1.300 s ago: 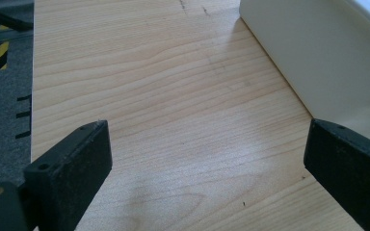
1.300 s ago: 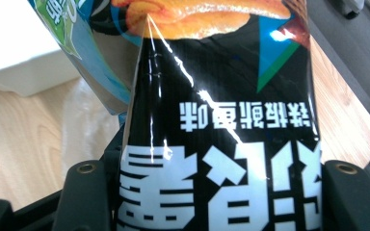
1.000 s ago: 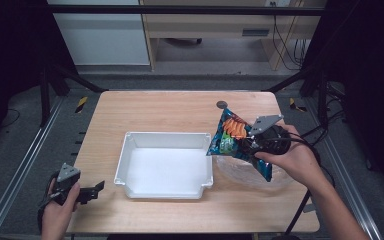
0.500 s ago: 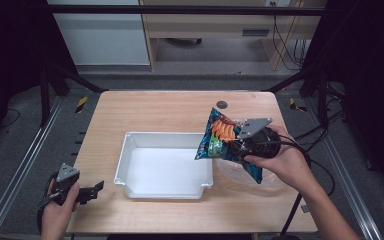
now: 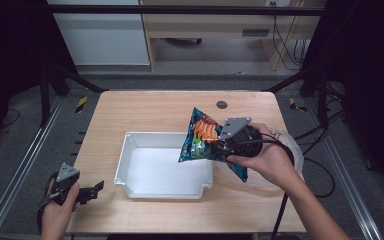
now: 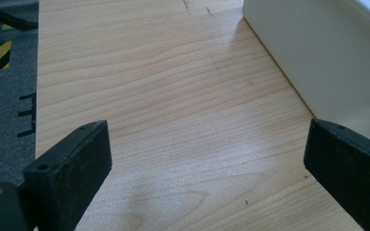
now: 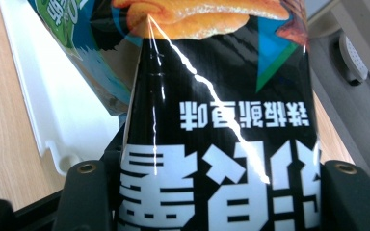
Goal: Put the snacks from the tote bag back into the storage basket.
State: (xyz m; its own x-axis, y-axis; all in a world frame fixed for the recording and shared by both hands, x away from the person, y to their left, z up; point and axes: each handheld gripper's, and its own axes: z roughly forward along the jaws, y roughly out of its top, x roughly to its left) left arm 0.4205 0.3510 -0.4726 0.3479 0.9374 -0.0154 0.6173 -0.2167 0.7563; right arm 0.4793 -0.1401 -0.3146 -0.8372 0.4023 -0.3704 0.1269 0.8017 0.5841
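Pale wooden table (image 5: 145,107), smooth grain, dark floor around. Left gripper (image 5: 91,191) at near-left table corner, black jaws spread wide, nothing between. White rectangular plastic tray (image 5: 130,150) mid-table, glossy walls, rounded corners. Crinkly foil snack bag (image 5: 200,137), blue-black with orange chips pictured, held above tray's right edge, tilted. White block characters on bag, seen upside down. Right gripper (image 5: 219,149) clenched on bag.

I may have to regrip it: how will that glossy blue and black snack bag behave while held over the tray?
The glossy blue and black snack bag is probably light and puffy: the right gripper carries it by one end. Its creased, shiny film looks slippery and floppy, so it may sag toward the white plastic tray.
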